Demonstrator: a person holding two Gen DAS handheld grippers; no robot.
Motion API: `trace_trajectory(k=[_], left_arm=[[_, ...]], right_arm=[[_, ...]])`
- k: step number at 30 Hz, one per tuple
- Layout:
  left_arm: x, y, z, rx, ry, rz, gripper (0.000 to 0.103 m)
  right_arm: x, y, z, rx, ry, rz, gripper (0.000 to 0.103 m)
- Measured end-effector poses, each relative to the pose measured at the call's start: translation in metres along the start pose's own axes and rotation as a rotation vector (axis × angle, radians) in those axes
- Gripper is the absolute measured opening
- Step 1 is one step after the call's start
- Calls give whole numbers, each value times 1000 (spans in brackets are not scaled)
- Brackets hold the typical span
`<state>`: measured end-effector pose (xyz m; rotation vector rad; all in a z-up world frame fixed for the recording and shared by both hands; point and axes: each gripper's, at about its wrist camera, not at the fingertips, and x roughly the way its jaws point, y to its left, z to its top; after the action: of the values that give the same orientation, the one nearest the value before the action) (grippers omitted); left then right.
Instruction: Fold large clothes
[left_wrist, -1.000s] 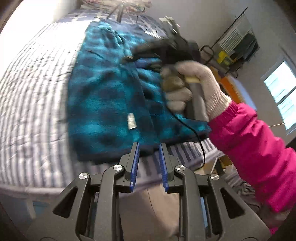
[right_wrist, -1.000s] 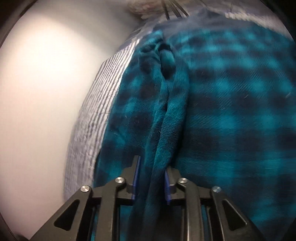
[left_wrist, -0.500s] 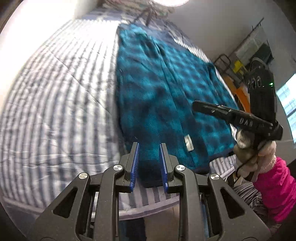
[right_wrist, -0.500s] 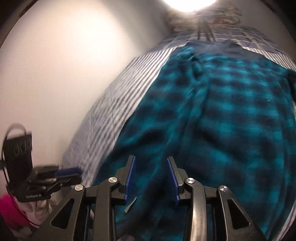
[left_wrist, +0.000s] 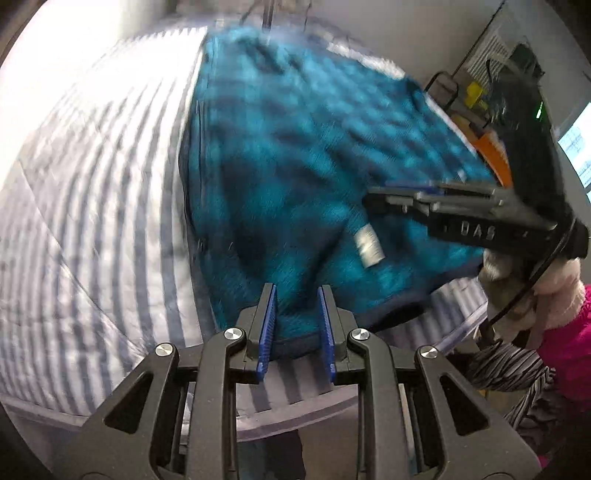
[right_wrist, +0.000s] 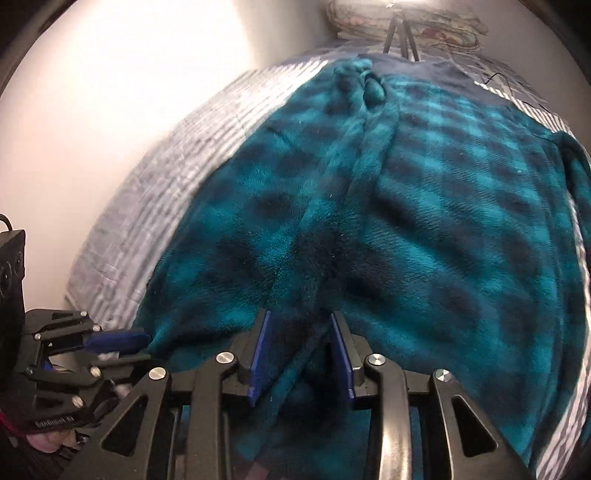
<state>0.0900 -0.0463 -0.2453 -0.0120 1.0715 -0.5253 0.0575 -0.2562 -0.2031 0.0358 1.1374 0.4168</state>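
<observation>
A teal fleece (right_wrist: 424, 221) is spread lengthwise away along the bed (left_wrist: 92, 206); both tools, left (left_wrist: 295, 325) and right (right_wrist: 301, 354), are held open, empty, at its near hem, seemingly.

Left gripper (left_wrist: 296, 326): jaws parted, blue pads (left_wrist: 267, 325) apart, low at near edge. Right gripper (right_wrist: 300, 354): jaws parted, pads (right_wrist: 259, 356) apart, held level by gloved right hand (left_wrist: 532, 295); pink sleeve at wrist.
</observation>
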Motion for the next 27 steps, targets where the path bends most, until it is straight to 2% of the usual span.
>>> trace_trajectory(k=[3,5,7,9,11,12,15,18,21,27], left_arm=[[-26,-19,7,48,-111,9,20],[-39,-31,11,63,-169,-12,20],[-45,-43,16,84,-200,-27,20],[-46,-53,21,108,-202,-40,21],[-40,-59,32,109,-196,-56,36],[-37,-63,36,106,-189,-61,40],[-32,-70,46,99,-174,-86,41],[-24,-77,52,97,-152,-90,57],[-17,-85,57,90,-132,-104,58],[-8,-103,68,97,-119,-140,58]], right_arm=[[-33,-7,-5,4,-76,-24,46],[-62,-18,-12,7,-138,-44,68],[-83,-33,-18,20,-180,-42,78],[-106,-52,-26,45,-211,-85,78],[-125,-74,-34,64,-225,-130,74],[-133,-83,-38,77,-228,-148,74],[-154,-120,-50,143,-221,-170,74],[-173,-153,-61,200,-227,-204,74],[-188,-188,-71,255,-225,-218,74],[-207,-256,-90,381,-218,-256,57]])
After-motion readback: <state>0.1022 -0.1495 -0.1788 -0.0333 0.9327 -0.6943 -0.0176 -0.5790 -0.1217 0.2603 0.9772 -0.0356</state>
